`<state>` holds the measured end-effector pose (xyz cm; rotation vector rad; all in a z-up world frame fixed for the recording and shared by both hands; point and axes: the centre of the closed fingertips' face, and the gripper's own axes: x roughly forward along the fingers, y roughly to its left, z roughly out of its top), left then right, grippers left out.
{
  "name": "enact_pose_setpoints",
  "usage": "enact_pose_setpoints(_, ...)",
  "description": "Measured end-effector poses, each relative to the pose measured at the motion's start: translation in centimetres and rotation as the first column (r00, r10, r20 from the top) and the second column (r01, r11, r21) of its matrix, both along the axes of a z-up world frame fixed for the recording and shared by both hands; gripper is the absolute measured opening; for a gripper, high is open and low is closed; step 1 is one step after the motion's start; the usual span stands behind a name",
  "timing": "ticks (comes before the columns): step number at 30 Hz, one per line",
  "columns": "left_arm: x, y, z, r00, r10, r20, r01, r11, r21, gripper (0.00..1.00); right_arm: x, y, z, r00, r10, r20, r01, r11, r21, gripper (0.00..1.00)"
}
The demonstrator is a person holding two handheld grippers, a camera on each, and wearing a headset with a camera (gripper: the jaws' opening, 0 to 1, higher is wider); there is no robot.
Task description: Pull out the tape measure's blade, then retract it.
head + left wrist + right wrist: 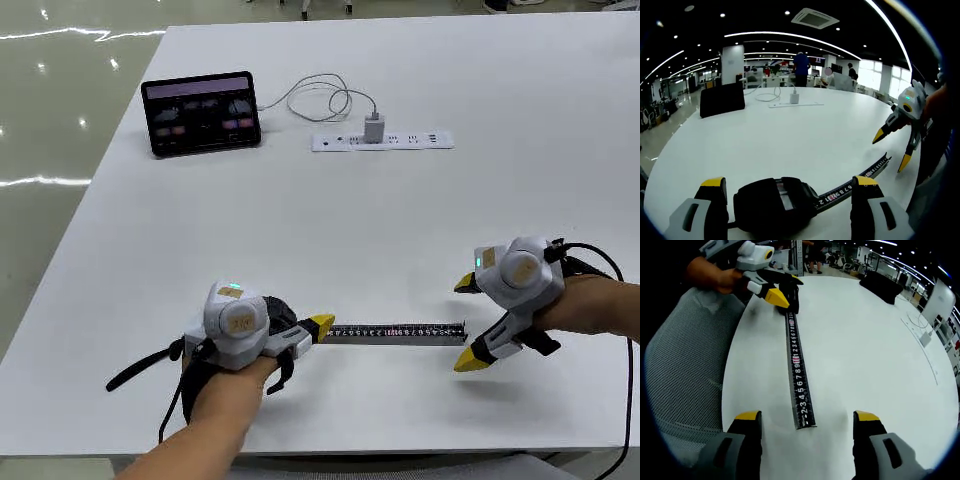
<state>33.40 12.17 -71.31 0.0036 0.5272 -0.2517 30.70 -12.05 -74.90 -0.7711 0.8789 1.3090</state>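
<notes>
L gripper [790,181] jaws spread either side of black tape measure case [775,202] on white table [400,220], blade [395,332] out flat twd R gripper [466,322], jaws wide apart, blade tip lying between, clear of both

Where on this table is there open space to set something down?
Free: the wide middle of the table, between the power strip and the pulled-out blade, and the right side beyond the strip. Crowded: the near edge, where the left gripper, tape measure case, blade and right gripper line up.
</notes>
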Motion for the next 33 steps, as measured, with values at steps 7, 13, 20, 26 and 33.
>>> enact_pose_setpoints(7,-0.2,0.6,-0.4,0.999,0.034,-0.002,-0.034,0.999,-0.003,0.99,0.0,-0.7,-0.9,0.999,0.04,-0.012,-0.04,0.999,-0.021,0.45)
enact_pose_setpoints(13,-0.1,0.7,-0.9,0.999,0.051,-0.012,-0.052,0.998,-0.038,0.98,-0.2,-0.6,-0.8,0.999,0.032,-0.023,-0.033,0.999,-0.019,0.35)
enact_pose_setpoints(20,0.0,0.9,-0.7,0.999,0.053,0.0,-0.053,0.998,-0.038,0.91,-0.2,-0.6,-1.2,0.999,0.051,-0.003,-0.051,0.998,-0.029,0.15)
enact_pose_setpoints(26,0.0,1.3,-0.9,0.999,0.054,-0.001,-0.054,0.998,-0.02,0.81,-0.3,-0.4,-1.2,0.997,0.078,-0.001,-0.078,0.996,-0.038,0.12)
enact_pose_setpoints(33,0.1,2.0,-1.0,0.995,0.103,-0.008,-0.104,0.993,-0.051,0.69,-0.4,-0.3,-1.3,0.994,0.105,-0.007,-0.105,0.989,-0.101,0.11)
